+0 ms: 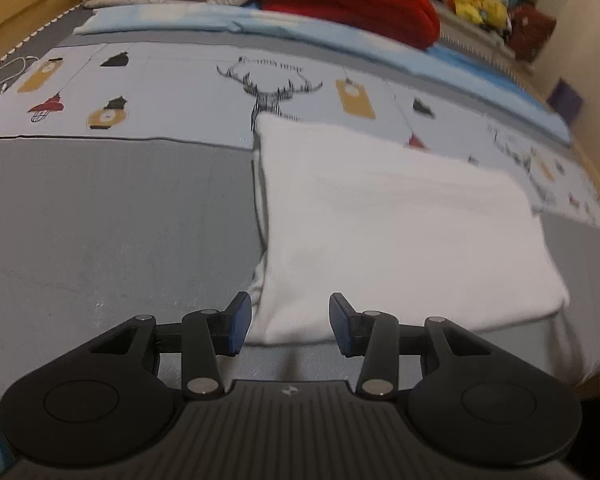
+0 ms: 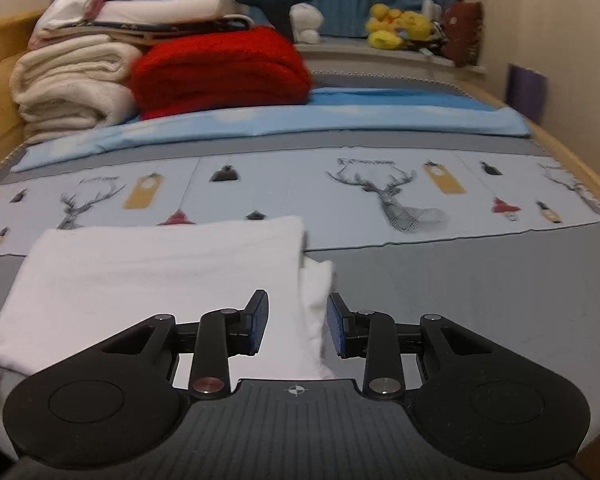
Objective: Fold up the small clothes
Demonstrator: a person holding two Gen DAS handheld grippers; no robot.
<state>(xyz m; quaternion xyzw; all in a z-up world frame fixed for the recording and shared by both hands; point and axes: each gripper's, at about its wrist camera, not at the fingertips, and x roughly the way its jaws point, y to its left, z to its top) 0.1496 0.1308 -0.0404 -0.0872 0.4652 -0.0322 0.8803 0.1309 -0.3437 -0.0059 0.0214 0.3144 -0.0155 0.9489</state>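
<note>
lying flat, the folded white garment (image 1: 400,232) runs lengthwise away across the bed (image 1: 120,220).

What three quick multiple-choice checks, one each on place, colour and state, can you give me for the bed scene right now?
1. Where does the white garment lie?
A. on the grey bed cover
B. on the blanket stack
C. on the floor

2. What colour is the folded blanket beside the cream one?
A. green
B. red
C. black

3. How is the right gripper?
A. shut on the garment
B. open, gripping nothing
C. out of view

Answers: 1 A, it lies flat on the grey cover; 2 B, bright red knit; 3 B, pads stand apart, pressing nothing.
</note>
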